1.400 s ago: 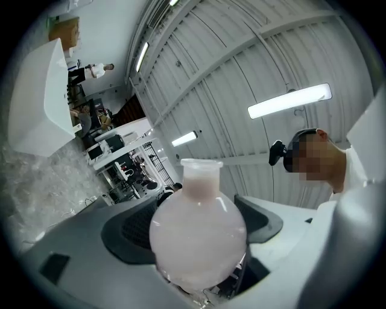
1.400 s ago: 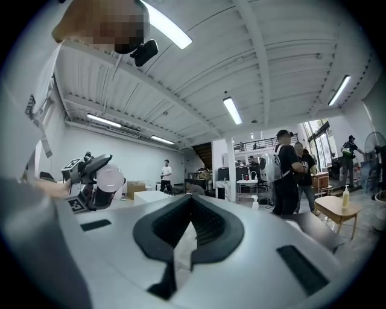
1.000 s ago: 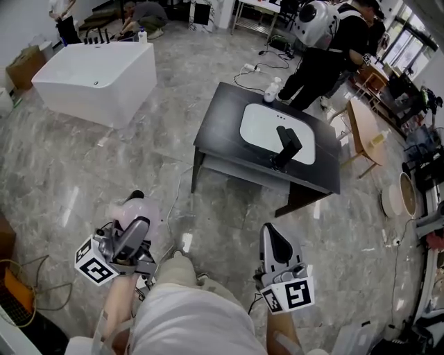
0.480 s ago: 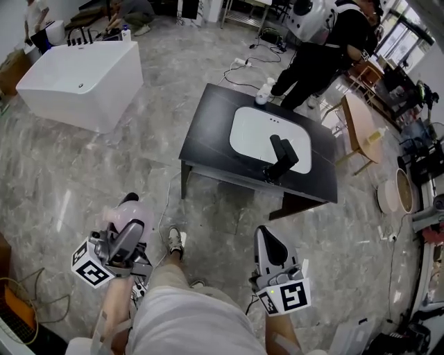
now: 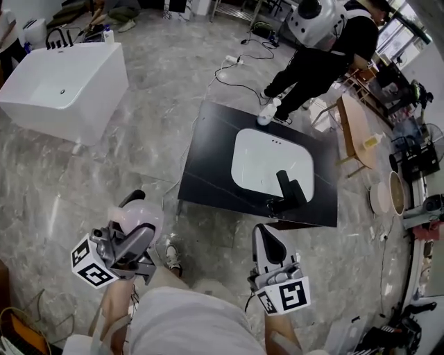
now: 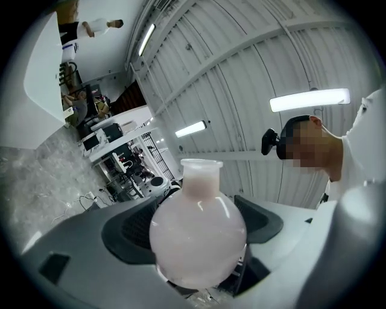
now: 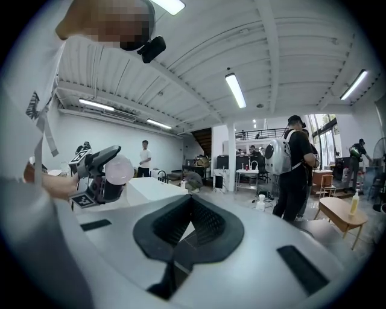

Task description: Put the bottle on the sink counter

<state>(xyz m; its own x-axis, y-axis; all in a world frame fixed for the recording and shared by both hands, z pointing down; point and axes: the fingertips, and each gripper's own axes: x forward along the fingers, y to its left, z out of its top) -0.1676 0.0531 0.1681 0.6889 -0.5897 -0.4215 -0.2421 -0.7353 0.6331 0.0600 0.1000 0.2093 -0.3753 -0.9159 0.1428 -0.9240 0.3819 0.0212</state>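
Observation:
A round, pale pink bottle [image 5: 139,216] with a short neck sits between the jaws of my left gripper [image 5: 141,229], which is shut on its belly. In the left gripper view the bottle [image 6: 198,241] fills the gap between the dark pads [image 6: 129,232], neck pointing up. My right gripper [image 5: 267,237] is held low at the right, shut and with nothing in it; its pads [image 7: 208,224] meet in the right gripper view. The sink counter [image 5: 208,166], a black top with a white basin [image 5: 272,165] and a black tap [image 5: 290,191], stands just ahead of both grippers.
A white bathtub [image 5: 62,90] stands at the far left. A person in black with a white backpack [image 5: 316,21] is behind the counter, near a white spray bottle [image 5: 267,114] on the floor. A wooden table [image 5: 357,132] and cables lie to the right.
The sink counter has drawn nearer and lower in the head view as I walk towards it. Both grippers keep their places; the bottle stays held.

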